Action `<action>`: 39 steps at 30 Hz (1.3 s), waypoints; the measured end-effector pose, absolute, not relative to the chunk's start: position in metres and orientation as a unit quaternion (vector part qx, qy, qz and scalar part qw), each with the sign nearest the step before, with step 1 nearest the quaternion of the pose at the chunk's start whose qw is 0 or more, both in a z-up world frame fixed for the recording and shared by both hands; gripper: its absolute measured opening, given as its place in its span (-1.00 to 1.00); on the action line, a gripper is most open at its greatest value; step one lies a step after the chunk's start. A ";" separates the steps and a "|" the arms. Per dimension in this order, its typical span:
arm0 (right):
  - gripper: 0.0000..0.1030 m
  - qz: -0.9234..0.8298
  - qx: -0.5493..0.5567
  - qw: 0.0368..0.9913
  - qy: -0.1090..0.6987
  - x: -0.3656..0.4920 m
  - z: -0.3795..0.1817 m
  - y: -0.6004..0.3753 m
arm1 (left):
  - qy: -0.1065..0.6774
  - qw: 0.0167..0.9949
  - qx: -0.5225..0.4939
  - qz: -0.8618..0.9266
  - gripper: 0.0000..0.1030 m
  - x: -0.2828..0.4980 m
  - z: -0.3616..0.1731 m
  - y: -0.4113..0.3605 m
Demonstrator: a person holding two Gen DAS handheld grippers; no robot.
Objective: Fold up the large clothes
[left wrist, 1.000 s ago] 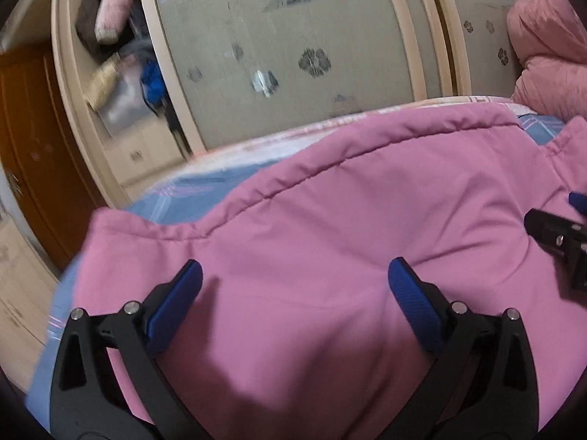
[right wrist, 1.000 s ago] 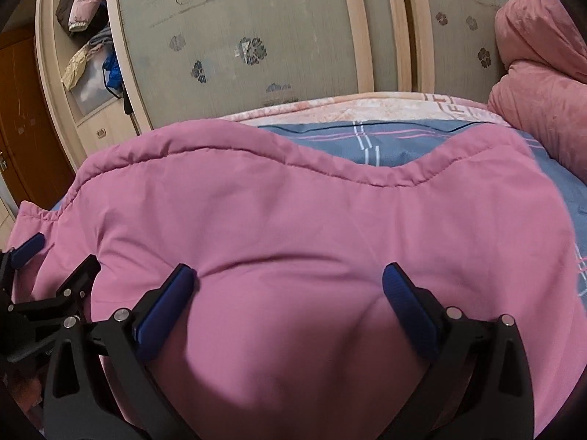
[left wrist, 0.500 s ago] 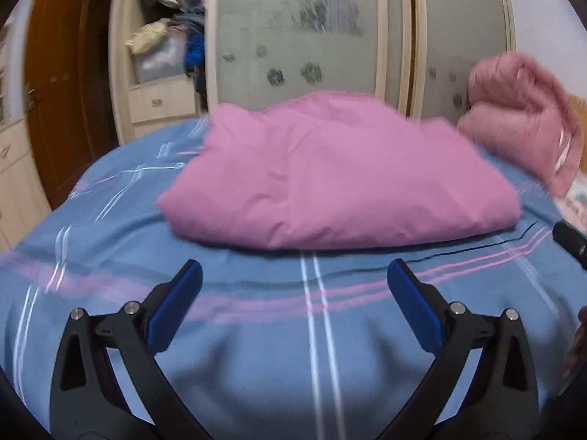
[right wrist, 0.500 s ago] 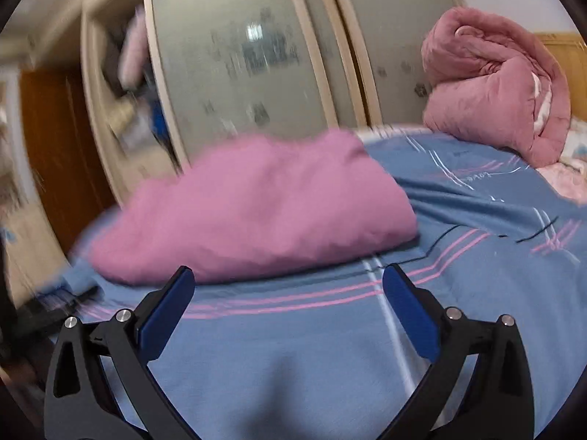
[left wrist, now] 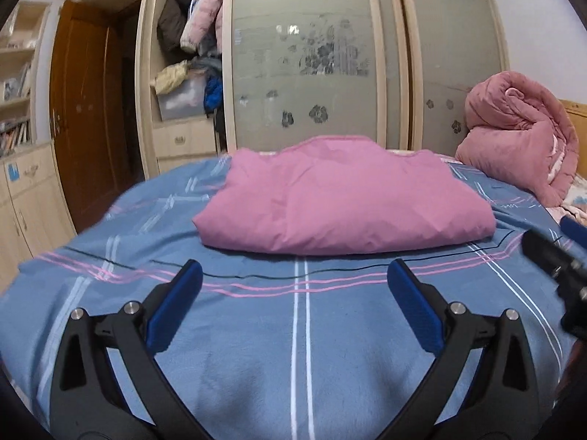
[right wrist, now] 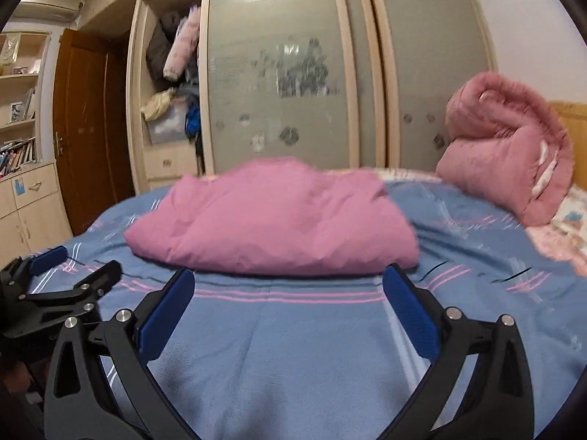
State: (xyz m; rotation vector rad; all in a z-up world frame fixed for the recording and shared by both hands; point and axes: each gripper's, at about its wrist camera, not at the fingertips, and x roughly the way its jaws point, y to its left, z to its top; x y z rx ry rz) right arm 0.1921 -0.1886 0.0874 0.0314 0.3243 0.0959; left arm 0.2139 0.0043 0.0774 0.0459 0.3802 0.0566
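A pink padded garment lies folded into a thick rectangle on the blue striped bedspread; the right wrist view shows the pink garment blurred. My left gripper is open and empty, held back from the garment's near edge. My right gripper is also open and empty, its fingertips just short of the fold. In the left wrist view the right gripper shows at the right edge; in the right wrist view the left gripper appears at the left.
A rolled pink quilt sits at the bed's far right by the wooden headboard. Behind the bed stands a wardrobe with sliding frosted doors and an open section stuffed with clothes. A brown door is at left.
Both grippers pulled back from on top of the pink garment to well in front of it. The garment now lies released and folded on the bed.
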 end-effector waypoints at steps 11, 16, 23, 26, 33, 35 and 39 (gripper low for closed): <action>0.97 0.000 0.024 0.984 0.176 0.146 0.150 -0.204 | 0.219 0.975 0.005 0.039 0.96 0.179 0.141 -0.002; 0.97 -0.001 0.028 0.979 0.204 0.148 0.148 -0.203 | 0.210 0.977 0.004 0.029 0.96 0.170 0.153 -0.010; 0.97 -0.002 0.025 0.979 0.202 0.143 0.153 -0.199 | 0.214 0.976 0.012 0.023 0.96 0.163 0.159 -0.013; 0.97 0.000 0.018 0.980 0.200 0.142 0.153 -0.195 | 0.210 0.977 0.012 0.026 0.96 0.160 0.161 -0.012; 0.97 0.003 0.018 0.980 0.199 0.143 0.153 -0.194 | 0.216 0.976 0.010 0.028 0.96 0.160 0.160 -0.009; 0.97 0.000 0.014 0.980 0.198 0.143 0.153 -0.193 | 0.215 0.976 0.011 0.031 0.96 0.160 0.160 -0.008; 0.97 0.000 0.016 0.979 0.202 0.144 0.152 -0.194 | 0.215 0.976 0.012 0.029 0.96 0.160 0.160 -0.009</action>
